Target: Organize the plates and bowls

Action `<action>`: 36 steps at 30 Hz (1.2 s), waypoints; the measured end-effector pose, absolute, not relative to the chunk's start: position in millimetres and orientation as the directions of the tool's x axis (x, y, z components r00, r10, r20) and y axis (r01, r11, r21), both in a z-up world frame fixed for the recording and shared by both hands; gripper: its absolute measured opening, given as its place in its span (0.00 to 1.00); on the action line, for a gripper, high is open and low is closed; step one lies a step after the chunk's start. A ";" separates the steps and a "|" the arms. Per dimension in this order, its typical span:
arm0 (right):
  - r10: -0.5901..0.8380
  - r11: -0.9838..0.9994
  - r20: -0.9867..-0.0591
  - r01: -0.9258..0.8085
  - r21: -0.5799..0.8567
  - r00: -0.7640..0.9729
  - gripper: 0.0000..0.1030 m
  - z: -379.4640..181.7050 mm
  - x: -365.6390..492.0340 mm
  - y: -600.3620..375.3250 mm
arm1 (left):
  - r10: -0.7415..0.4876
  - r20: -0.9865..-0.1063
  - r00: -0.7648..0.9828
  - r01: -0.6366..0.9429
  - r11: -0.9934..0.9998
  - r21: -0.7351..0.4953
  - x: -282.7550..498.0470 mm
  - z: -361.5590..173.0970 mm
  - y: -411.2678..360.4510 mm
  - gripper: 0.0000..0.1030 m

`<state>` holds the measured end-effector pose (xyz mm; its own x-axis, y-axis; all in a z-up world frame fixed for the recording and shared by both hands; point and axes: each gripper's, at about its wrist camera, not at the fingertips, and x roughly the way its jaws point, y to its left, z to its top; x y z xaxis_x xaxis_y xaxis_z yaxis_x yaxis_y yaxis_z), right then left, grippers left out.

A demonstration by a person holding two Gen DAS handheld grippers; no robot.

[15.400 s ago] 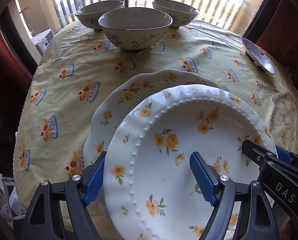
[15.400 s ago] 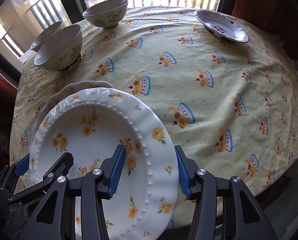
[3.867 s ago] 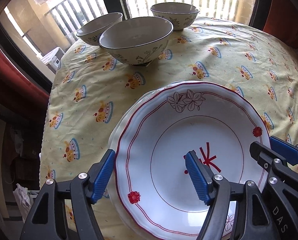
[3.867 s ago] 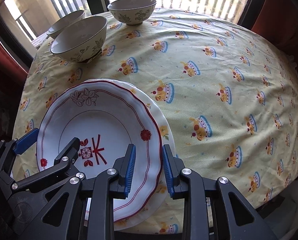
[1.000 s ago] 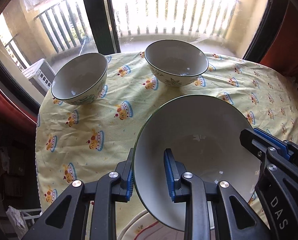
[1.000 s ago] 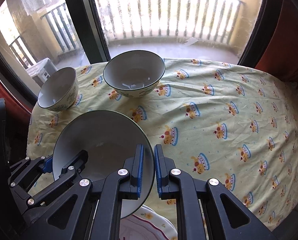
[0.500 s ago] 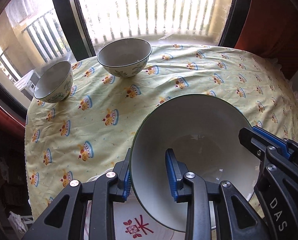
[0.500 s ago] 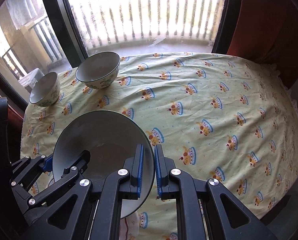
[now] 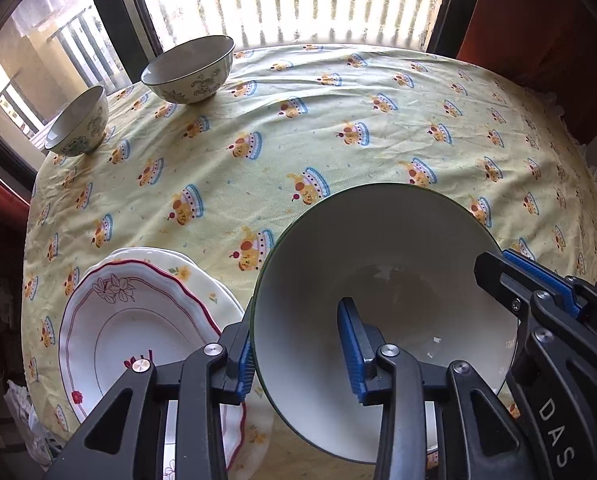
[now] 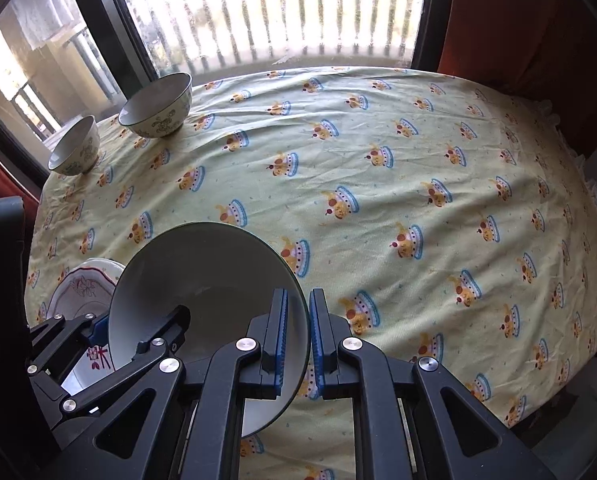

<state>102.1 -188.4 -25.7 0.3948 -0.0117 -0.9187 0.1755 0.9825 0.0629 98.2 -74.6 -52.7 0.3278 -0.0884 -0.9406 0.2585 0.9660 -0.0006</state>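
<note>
The right tongs (image 10: 309, 336) are pinching the large bowl's (image 9: 382, 264) rim, while the left tongs (image 9: 298, 344), just loosening, are straddling it, setting it beside the plate stack (image 9: 138, 320) on the counter (image 9: 338, 140).

Glazed, glossy ceramic bowl (image 9: 382, 264); wrinkled matt cloth tablecloth (image 9: 378, 140); glossy ceramic plates (image 9: 130, 320); matt black plastic jaws.

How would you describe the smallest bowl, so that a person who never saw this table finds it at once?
Start from the yellow tablecloth and go to its far left corner by the window. Two bowls stand there; the smallest bowl is the one nearest the cloth's edge, left of the wider bowl. It is narrower and has a greenish flower pattern outside.
</note>
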 end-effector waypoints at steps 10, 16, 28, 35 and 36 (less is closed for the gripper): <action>0.024 0.987 -0.939 0.141 0.077 0.343 0.14 -47.5 77.1 -231.1 | -0.064 -0.958 0.278 0.227 0.974 0.001 70.4 -74.1 -109.6 0.37; 0.058 0.990 -0.944 0.104 0.096 0.324 0.17 -56.8 72.5 -238.2 | -0.047 -0.961 0.272 0.195 0.981 0.007 65.5 -78.8 -114.8 0.41; 0.124 0.989 -0.942 0.040 0.143 0.312 0.66 -60.6 80.5 -231.5 | -0.071 -0.951 0.300 0.185 0.983 -0.014 64.0 -70.2 -111.2 0.76; 0.125 0.989 -0.935 0.029 0.142 0.333 0.79 -53.7 84.2 -228.9 | -0.078 -0.945 0.319 0.187 0.982 -0.018 67.3 -59.5 -106.0 0.89; 0.124 0.990 -0.935 0.027 0.140 0.333 0.80 -52.6 85.3 -227.6 | -0.079 -0.944 0.322 0.184 0.983 -0.020 67.9 -57.8 -104.2 0.89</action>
